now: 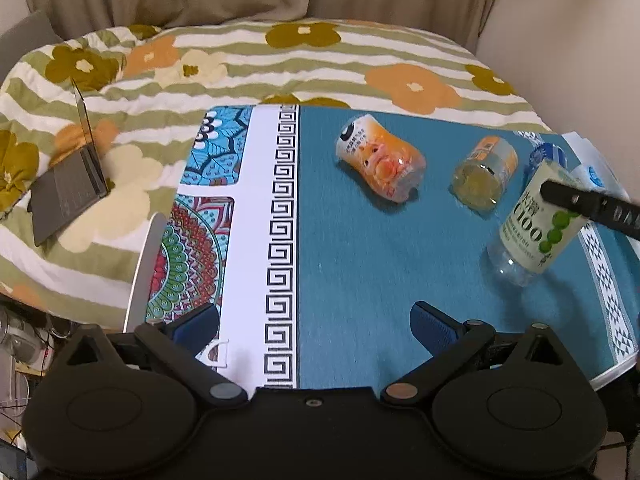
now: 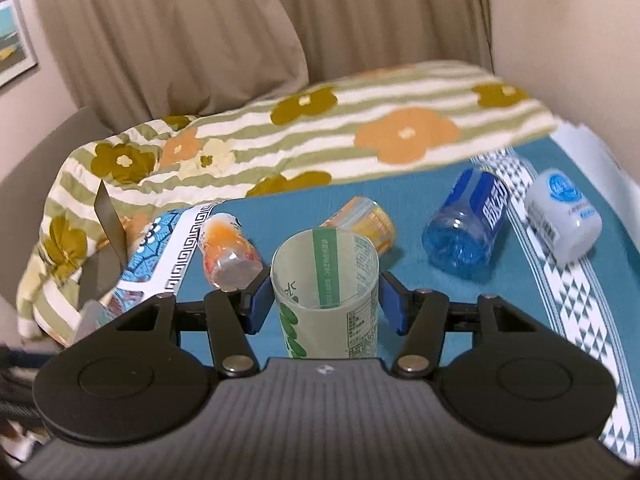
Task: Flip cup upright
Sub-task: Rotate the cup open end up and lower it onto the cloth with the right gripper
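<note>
A clear cup with a green-and-white label (image 2: 325,292) stands nearly upright, mouth up, between the blue pads of my right gripper (image 2: 322,300), which is shut on it. In the left wrist view the same cup (image 1: 536,224) is tilted with its base near the teal mat and a black finger (image 1: 576,200) across it. My left gripper (image 1: 314,324) is open and empty, low over the mat's near edge.
On the teal mat (image 1: 360,260) lie an orange-label cup (image 1: 380,164), a yellow-orange cup (image 1: 486,168), a blue cup (image 2: 468,224) and a white bottle (image 2: 564,216). A flowered quilt (image 1: 240,64) lies behind. A laptop (image 1: 68,184) sits on the left.
</note>
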### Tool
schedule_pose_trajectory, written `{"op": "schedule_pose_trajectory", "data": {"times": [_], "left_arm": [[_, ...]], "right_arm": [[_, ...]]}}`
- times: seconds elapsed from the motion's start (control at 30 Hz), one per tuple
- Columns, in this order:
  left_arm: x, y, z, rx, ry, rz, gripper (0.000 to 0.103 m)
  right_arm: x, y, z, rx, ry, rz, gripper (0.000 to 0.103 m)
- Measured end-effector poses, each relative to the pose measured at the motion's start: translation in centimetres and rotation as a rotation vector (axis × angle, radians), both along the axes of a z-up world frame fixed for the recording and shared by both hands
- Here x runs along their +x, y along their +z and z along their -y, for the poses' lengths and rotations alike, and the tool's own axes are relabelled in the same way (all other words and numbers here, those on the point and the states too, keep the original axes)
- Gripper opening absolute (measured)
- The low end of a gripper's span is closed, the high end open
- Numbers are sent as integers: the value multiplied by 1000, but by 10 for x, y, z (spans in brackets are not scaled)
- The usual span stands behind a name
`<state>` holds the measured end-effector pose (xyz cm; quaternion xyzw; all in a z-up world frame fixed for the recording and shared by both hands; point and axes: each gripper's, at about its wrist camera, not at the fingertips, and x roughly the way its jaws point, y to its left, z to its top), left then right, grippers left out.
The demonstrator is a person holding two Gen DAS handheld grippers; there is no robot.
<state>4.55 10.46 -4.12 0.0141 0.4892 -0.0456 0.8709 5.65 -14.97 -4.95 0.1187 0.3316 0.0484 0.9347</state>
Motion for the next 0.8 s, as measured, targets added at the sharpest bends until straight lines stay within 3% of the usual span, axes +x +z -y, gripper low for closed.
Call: {"op": "schedule_pose_trajectory", "data": {"times": [0.33, 0.8], "left_arm": [[-4, -4, 2, 5, -2, 37, 103], [-2, -5, 5, -26, -9, 29, 103]], "right_arm": [[-19, -21, -14, -122, 59, 116, 73], [-28, -24, -17, -122, 57, 114, 77]]}}
